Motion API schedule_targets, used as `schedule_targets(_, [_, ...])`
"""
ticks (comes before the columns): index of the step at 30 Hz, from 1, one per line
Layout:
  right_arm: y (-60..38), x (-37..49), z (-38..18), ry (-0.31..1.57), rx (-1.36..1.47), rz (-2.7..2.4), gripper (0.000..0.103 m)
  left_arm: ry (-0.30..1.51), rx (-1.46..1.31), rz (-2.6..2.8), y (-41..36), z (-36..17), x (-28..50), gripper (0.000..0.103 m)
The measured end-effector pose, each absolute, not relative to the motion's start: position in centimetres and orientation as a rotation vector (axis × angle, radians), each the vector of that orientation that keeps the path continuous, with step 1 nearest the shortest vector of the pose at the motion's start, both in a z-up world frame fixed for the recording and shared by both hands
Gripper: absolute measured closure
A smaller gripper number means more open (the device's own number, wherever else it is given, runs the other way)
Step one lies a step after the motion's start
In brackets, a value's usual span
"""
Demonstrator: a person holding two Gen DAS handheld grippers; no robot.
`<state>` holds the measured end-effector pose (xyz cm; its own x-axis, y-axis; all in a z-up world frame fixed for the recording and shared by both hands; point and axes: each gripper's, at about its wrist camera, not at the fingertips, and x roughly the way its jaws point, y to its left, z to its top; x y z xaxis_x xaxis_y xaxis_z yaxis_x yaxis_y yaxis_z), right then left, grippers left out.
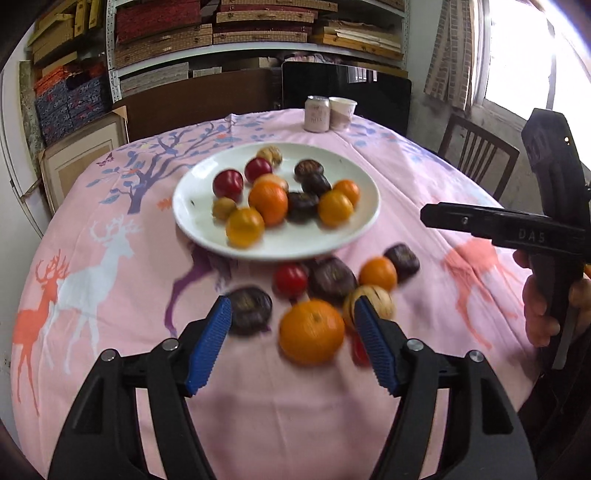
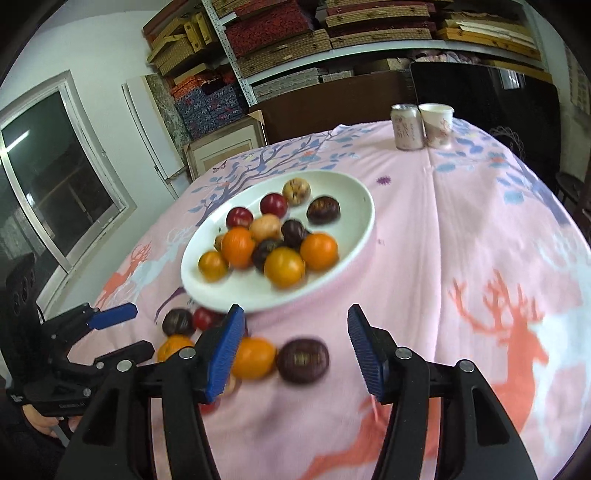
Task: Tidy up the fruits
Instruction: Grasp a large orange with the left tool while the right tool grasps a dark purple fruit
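Note:
A white plate [image 1: 192,218] holds several fruits: oranges, red plums, dark purple fruits and tan ones. It also shows in the right wrist view [image 2: 354,206]. More fruits lie loose on the pink tablecloth in front of it. My left gripper [image 1: 293,325] is open and empty, low over a large orange [image 1: 312,332], with a dark fruit [image 1: 249,308] by its left finger. My right gripper [image 2: 295,343] is open and empty above a dark purple fruit [image 2: 303,360] and an orange [image 2: 255,356]. The left gripper also shows at the left of the right wrist view [image 2: 118,328].
A pink can [image 1: 317,113] and a paper cup [image 1: 341,112] stand at the table's far edge. A wooden chair [image 1: 476,155] stands at the right. Shelves stacked with boxes [image 1: 221,33] fill the back wall. The right gripper's body [image 1: 517,229] reaches in from the right.

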<state>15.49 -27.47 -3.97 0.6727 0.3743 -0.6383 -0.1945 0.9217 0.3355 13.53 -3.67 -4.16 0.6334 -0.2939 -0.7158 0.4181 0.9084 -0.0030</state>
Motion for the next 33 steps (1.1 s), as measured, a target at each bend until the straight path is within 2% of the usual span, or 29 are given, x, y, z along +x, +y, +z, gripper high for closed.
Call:
schedule_targets(8, [-28.5, 12.9, -5.8, 0.759, 0.283, 0.323, 0.044, 0.835, 0.178, -0.352, -4.0, -6.8, 13.1, 0.037])
schedule_targets(9, [-28.6, 12.8, -5.8, 0.757, 0.285, 0.323, 0.044, 0.836, 0.188, -0.346, -4.3, -6.8, 13.3, 0.042])
schedule_targets(12, [-28.6, 12.9, -6.1, 0.766, 0.293, 0.326, 0.044, 0.849, 0.213, -0.342, -5.3, -7.4, 14.0, 0.047])
schedule_targets(14, [-28.6, 12.8, -6.1, 0.765, 0.29, 0.328, 0.044, 0.87, 0.226, -0.355, -5.9, -7.9, 14.4, 0.057])
schedule_targets(21, [-28.0, 13.1, -6.5, 0.806, 0.24, 0.298, 0.044, 0.781, 0.169, -0.369, -5.0, -6.6, 13.4, 0.059])
schedule_targets(28, [-24.6, 14.4, -7.2, 0.891, -0.034, 0.221, 0.044, 0.755, 0.074, -0.371, -3.1, -6.1, 13.2, 0.059])
schedule_targets(33, [-23.0, 16.4, -7.5, 0.928, -0.116, 0.199, 0.044, 0.753, 0.055, -0.386, -2.8, -6.0, 13.2, 0.059])
